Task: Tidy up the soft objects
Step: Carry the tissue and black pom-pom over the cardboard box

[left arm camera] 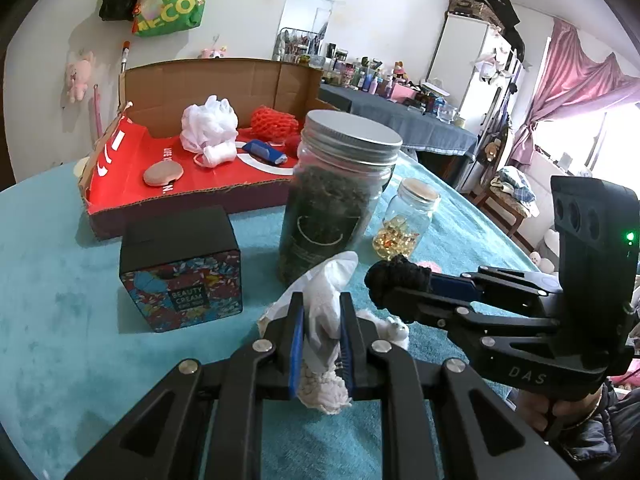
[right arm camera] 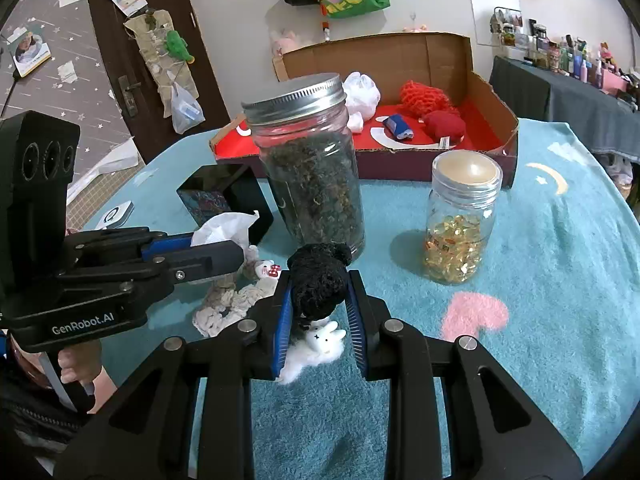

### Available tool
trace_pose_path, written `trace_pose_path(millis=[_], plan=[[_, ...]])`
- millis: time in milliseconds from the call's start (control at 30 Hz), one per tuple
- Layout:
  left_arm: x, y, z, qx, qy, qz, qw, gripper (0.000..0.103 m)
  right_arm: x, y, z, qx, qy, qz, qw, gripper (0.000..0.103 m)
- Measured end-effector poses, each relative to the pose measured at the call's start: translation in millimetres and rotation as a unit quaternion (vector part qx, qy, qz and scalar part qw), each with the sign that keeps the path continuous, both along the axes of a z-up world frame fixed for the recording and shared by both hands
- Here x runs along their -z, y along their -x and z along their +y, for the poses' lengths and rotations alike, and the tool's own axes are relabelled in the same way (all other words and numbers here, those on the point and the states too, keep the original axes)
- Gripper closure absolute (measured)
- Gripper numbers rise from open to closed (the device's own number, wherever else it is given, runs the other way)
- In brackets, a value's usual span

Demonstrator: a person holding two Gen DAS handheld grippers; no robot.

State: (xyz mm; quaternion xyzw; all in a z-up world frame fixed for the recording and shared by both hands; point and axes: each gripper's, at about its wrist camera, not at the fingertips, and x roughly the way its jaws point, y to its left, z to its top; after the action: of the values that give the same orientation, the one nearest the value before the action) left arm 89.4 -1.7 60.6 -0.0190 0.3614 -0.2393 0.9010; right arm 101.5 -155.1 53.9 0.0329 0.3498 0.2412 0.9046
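Gripping now: both tongs are loaded, each clamped on something soft above the teal cloth [right arm camera: 540,280].
Left tongs [left arm camera: 320,336]: pads squeezed together on a crumpled white tissue [left arm camera: 326,300], whose top pokes up past the fingertips.
Under the tissue: a cream knitted piece [left arm camera: 324,390] hangs below the left pads; whether it is in the grip too, I cannot tell.
Right tongs [right arm camera: 320,312]: closed on a black knitted scrunchie [right arm camera: 320,280], which bulges out above the blue pads [right arm camera: 282,328].
Below the scrunchie: a fluffy white bit with a small bunny face [right arm camera: 324,338] sits between the right fingers, just under the black one.
On the cloth: a pale crumpled scrunchie with a tiny doll charm [right arm camera: 236,300] lies between the two tongs.
Big jar [left arm camera: 340,196]: metal lid, dark dried leaves inside, upright just behind both tongs.
Small jar [right arm camera: 460,224]: golden capsules inside, upright to the right of the big one.
Black box [left arm camera: 180,268]: printed front, left of the big jar.
Cardboard tray [left arm camera: 200,184]: red floor, at the back of the table, well apart from the tongs.
Already in the tray: a white mesh puff [left arm camera: 210,124], a red net pouch [left arm camera: 274,122], a blue item [left arm camera: 264,152], a pinkish pad [left arm camera: 162,174] and a red ball [right arm camera: 444,126].
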Motion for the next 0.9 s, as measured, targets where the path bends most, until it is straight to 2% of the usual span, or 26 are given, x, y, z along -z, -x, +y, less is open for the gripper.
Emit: trace_pose_path(millis=[467, 900], plan=[[-1, 5, 31, -0.031, 0.000, 0.009, 0.9995, 0.087, 5, 1, -20, 0.018, -0.010, 0.016, 1.000, 0.079], [12, 6, 74, -0.085, -0.038, 0.028, 0.9953, 0.087, 11, 1, -54, 0.053, -0.001, 0.033, 0.998, 0.079]])
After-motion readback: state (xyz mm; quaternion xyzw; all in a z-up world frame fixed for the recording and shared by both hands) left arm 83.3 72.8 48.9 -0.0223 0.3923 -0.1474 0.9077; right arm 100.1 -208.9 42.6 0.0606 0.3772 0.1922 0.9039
